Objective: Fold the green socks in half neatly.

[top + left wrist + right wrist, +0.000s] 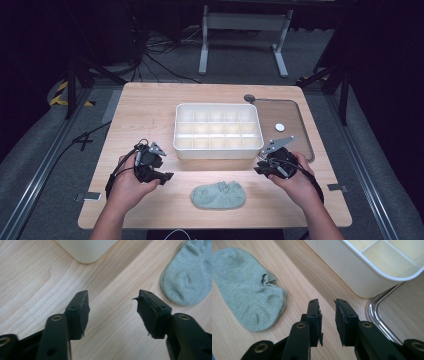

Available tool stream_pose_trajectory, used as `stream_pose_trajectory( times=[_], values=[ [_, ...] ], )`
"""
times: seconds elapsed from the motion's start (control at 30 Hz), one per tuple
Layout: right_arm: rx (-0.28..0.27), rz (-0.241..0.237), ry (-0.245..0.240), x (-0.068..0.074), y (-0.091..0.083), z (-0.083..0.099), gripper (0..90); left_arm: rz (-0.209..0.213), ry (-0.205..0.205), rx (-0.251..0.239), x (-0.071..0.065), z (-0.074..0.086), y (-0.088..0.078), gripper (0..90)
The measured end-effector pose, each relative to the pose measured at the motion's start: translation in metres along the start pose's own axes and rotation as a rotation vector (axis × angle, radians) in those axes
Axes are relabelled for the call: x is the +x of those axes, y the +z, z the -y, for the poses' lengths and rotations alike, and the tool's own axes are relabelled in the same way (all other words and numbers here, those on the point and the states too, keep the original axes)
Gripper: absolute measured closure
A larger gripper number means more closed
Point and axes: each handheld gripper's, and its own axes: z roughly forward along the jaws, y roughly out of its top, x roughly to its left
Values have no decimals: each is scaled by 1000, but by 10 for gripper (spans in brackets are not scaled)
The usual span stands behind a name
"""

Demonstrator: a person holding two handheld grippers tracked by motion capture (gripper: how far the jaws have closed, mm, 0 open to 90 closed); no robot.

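Observation:
A pale green ankle sock point(219, 196) lies flat near the table's front edge, between my two hands. Behind it stands a white box point(217, 151) divided into several empty compartments. My left gripper point(165, 175) hovers left of the sock, jaws wide open and empty; its own view shows the sock point(190, 275) at upper right and a box corner point(86, 250) ahead of the gripper point(112, 305). My right gripper point(259, 168) sits right of the sock by the box's front right corner. In its view the gripper point(327, 315) is open by a narrow gap, empty, with the sock point(247, 287) left and the box point(352, 267) ahead.
A shallow metal-rimmed tray point(300, 145) lies right of the box with a small white disc point(280, 127) on it; its rim point(374, 312) passes close to my right gripper. A grey round cap point(249, 98) sits at the tray's far left corner. Cables and a white frame are on the floor beyond.

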Motion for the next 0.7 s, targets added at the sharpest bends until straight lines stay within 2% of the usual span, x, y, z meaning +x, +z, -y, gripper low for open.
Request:
stream_pose_trajectory(
  times=[0.03,0.1,0.13,0.2,0.27,0.33,0.4,0.43,0.5,0.57,0.6,0.7],
  values=[
    [-10,-5,0,0,-2,0,743,-14,19,-12,-2,-1,-1,501],
    [-23,-13,11,0,-6,1,741,55,-37,34,-5,-4,-1,484],
    [-28,-17,15,0,-7,1,738,64,-30,46,-7,-6,-2,487],
    [-29,-16,11,1,-9,2,733,28,-17,39,-10,-10,-6,546],
    [-31,-20,12,2,-10,2,724,12,-10,53,-11,-13,-7,533],
    [-27,-22,12,2,-9,2,717,11,-30,76,-12,-13,-8,508],
    [-28,-28,21,4,-9,2,715,14,-36,62,-15,-13,-9,515],
    [-29,-31,20,5,-9,2,716,28,-33,49,-17,-14,-11,525],
    [-26,-37,13,8,-7,1,722,52,-18,20,-22,-17,-14,537],
    [-25,-39,2,12,-6,0,727,54,-21,14,-25,-19,-14,548],
    [-24,-39,-5,13,-5,-1,731,61,-9,5,-32,-22,-16,548],
    [-23,-64,-29,23,0,-4,788,83,8,-7,-41,-26,-15,560]
  ],
)
